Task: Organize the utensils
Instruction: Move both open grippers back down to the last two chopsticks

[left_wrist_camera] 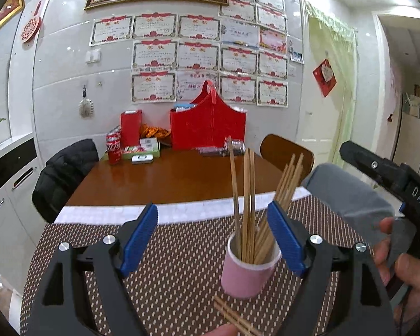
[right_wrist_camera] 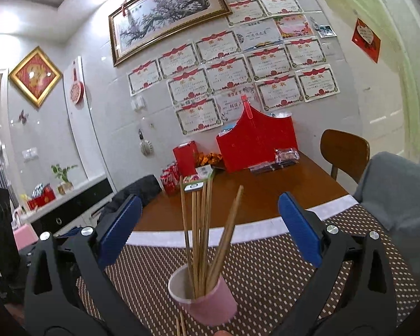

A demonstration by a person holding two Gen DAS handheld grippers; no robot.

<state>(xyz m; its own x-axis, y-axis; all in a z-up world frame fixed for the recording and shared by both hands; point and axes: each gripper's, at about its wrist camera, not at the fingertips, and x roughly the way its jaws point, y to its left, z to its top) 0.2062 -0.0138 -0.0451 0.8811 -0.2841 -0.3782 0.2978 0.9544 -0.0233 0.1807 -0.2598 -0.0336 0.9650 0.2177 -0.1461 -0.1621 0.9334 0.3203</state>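
A pink cup [left_wrist_camera: 245,273] stands on a brown dotted placemat [left_wrist_camera: 176,252] and holds several wooden chopsticks [left_wrist_camera: 247,196] upright. More loose chopsticks [left_wrist_camera: 232,317] lie on the mat in front of the cup. My left gripper [left_wrist_camera: 212,224] is open and empty, its blue pads either side of the cup from behind. My right gripper [right_wrist_camera: 210,218] is open and empty, above and behind the same cup [right_wrist_camera: 207,299] and its chopsticks [right_wrist_camera: 201,229]. The right gripper's black body [left_wrist_camera: 389,176] shows at the right of the left wrist view.
A brown wooden table [left_wrist_camera: 168,176] carries a red holder [left_wrist_camera: 207,124], red boxes and cans [left_wrist_camera: 113,145] at its far side by the wall. A chair with a black jacket [left_wrist_camera: 64,173] stands left, a wooden chair [left_wrist_camera: 285,151] right.
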